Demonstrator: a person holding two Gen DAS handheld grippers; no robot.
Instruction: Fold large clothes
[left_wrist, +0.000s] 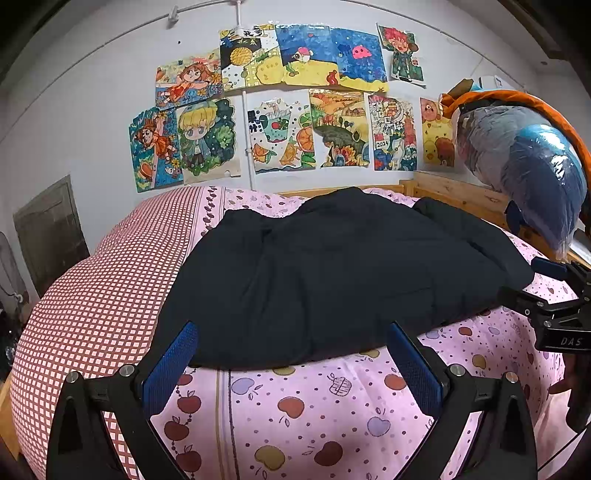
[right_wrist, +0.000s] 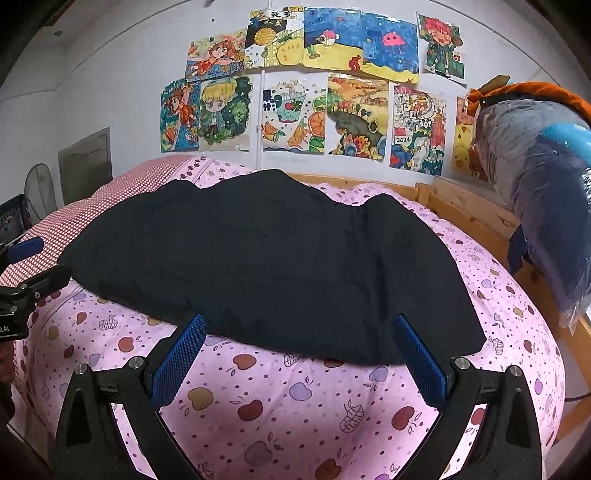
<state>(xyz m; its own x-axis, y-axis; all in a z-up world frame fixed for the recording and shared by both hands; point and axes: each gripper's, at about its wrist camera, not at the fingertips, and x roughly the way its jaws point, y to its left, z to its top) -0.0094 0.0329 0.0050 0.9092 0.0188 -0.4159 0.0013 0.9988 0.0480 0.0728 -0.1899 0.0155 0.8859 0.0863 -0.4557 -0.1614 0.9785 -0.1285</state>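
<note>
The black garment (left_wrist: 332, 273) lies spread flat on the pink apple-print bedsheet (left_wrist: 295, 413), straight ahead of both sets of jaws. Through my left wrist camera I see the left gripper (left_wrist: 293, 365) with its jaws spread wide and nothing between them; its blue pads (left_wrist: 170, 369) sit just short of the garment's near hem, and the tips overlap the dark cloth in the picture, though I cannot tell whether they touch it. My right gripper (right_wrist: 301, 360) is likewise released, jaws wide apart and empty, with its tips at the garment's near edge and the apple-print sheet showing between the fingers.

From the left view the right gripper shows at the far right edge, beside the garment's right corner. From the right view the left gripper appears at the far left edge, close to the garment's left corner.

Beyond the garment, past the jaws, a red checked cover (left_wrist: 92, 302) lies to the left, a wooden bed frame (right_wrist: 469, 206) runs along the far right side, and a plastic-wrapped bundle (left_wrist: 524, 166) rests there. Colourful drawings (left_wrist: 280, 103) hang on the wall behind.
</note>
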